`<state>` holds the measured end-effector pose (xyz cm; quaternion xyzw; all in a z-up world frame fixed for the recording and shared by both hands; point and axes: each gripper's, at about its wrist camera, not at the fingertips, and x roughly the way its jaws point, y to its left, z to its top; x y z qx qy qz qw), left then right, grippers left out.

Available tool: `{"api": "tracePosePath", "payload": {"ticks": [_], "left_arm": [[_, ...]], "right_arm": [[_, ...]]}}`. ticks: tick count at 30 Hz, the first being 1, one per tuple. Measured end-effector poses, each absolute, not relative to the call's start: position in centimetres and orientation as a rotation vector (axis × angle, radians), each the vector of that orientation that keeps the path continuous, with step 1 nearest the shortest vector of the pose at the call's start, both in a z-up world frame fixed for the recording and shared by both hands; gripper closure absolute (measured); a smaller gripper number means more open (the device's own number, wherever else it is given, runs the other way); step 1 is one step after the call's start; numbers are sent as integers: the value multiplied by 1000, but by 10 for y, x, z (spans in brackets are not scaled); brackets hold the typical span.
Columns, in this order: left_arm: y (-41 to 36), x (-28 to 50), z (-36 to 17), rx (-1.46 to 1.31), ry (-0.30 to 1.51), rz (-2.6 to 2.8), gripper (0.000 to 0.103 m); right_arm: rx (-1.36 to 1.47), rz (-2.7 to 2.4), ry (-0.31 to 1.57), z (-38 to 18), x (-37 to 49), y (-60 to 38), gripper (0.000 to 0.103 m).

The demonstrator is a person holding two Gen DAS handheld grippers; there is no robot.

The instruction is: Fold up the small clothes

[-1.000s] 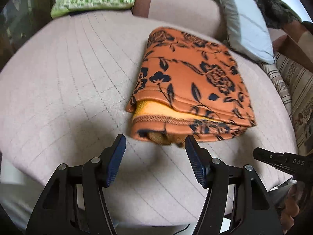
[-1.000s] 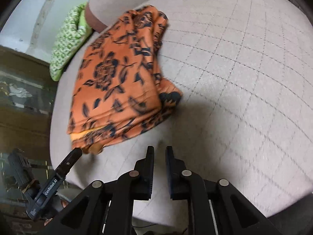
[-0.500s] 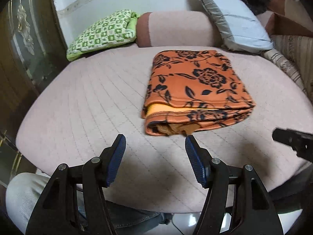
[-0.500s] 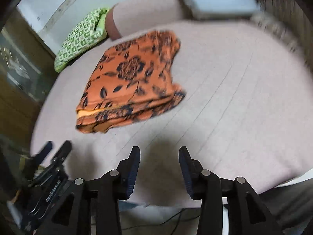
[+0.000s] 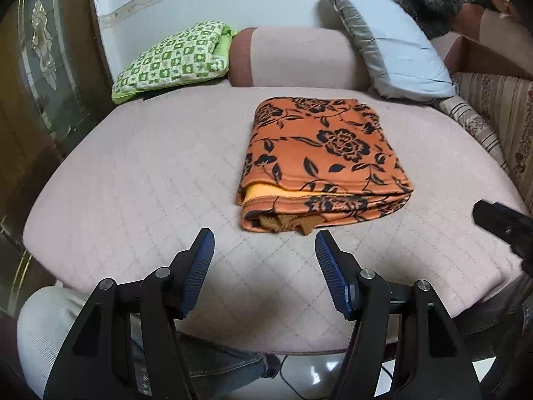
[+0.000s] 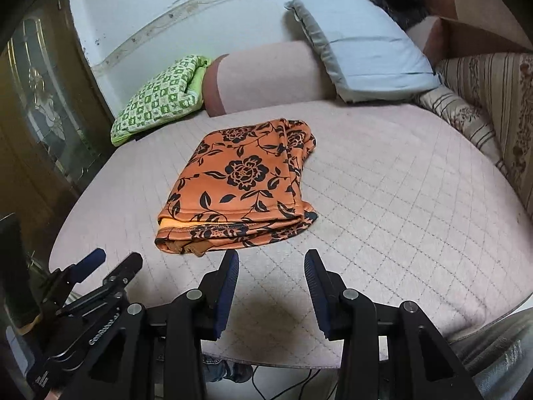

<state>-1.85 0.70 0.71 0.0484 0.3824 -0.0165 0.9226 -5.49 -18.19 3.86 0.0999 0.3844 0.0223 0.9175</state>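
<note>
The orange floral garment (image 5: pixel 324 163) lies folded into a compact rectangular stack on the pink quilted cushion (image 5: pixel 140 180), roughly at its centre. The layered open edges face the grippers, and a yellow inner layer shows between the folds at the near left corner.

The left gripper (image 5: pixel 265 248) stands off from the stack, jaws apart and empty, with the near edge of the garment just beyond the fingertips. The right gripper (image 6: pixel 271 268) is likewise clear of the cloth, jaws apart with nothing between them; they have just been opening.

Judged from this layout, the folding step is complete or nearly so, and both grippers are in the release and withdrawal phase. One inner layer protrudes slightly at the near edge, so the stack is not fully squared.

The next move calls for either a light tidy of that protruding edge or a transfer of the stack aside. For either one, the jaws should approach low along the cushion and grip all layers together, so that the folds do not slip apart.

A green checked pillow (image 5: pixel 173 56) and a grey pillow (image 5: pixel 396 50) rest at the far side, well apart from the garment.
</note>
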Motion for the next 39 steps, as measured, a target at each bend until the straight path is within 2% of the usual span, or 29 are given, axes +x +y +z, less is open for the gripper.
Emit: {"api": "tracePosePath", "payload": {"ticks": [39], "left_arm": [[11,-17,7,108,752,1,40]], "right_arm": [[199,22,802,30,-47,-184,64]]}}
